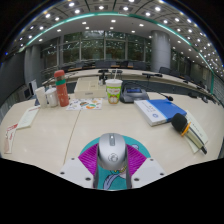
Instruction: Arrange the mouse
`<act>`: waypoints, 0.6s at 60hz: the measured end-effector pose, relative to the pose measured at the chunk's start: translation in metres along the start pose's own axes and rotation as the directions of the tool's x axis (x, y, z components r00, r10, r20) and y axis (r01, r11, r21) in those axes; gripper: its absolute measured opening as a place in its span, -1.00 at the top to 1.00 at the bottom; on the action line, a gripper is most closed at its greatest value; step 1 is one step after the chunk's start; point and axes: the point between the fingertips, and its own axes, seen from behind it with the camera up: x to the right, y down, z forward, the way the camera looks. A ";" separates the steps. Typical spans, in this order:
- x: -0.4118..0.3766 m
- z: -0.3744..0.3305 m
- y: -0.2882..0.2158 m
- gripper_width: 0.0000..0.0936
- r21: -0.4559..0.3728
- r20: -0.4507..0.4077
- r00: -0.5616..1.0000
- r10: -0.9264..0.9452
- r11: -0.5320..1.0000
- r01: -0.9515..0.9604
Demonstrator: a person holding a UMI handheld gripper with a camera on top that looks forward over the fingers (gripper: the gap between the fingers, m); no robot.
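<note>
A silver-grey computer mouse [112, 150] sits between my gripper's [112, 160] two fingers, its scroll wheel pointing forward. The magenta pads [89, 158] press against its left and right sides, so the gripper is shut on it. The mouse appears held above the pale desk [80, 128], with the desk surface showing well ahead of it. Its underside and rear end are hidden by the fingers.
On the desk beyond lie a blue book [155, 110], a yellow-and-black tool [180, 125], a dark box [134, 95], a green-banded cup [114, 91], a red bottle [61, 88], white cups [45, 96] and papers [26, 118]. Office chairs and windows stand behind.
</note>
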 end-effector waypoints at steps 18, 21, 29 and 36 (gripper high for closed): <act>0.020 0.023 0.055 -0.29 -0.099 0.018 1.000 -0.008 0.995 0.009; 0.022 0.013 0.051 -0.66 -0.093 0.013 1.000 -0.016 0.996 0.018; 0.018 -0.039 0.024 -0.84 -0.047 0.002 1.000 -0.028 0.998 0.028; 0.012 -0.106 0.002 -0.82 -0.004 -0.010 0.999 -0.031 1.000 0.031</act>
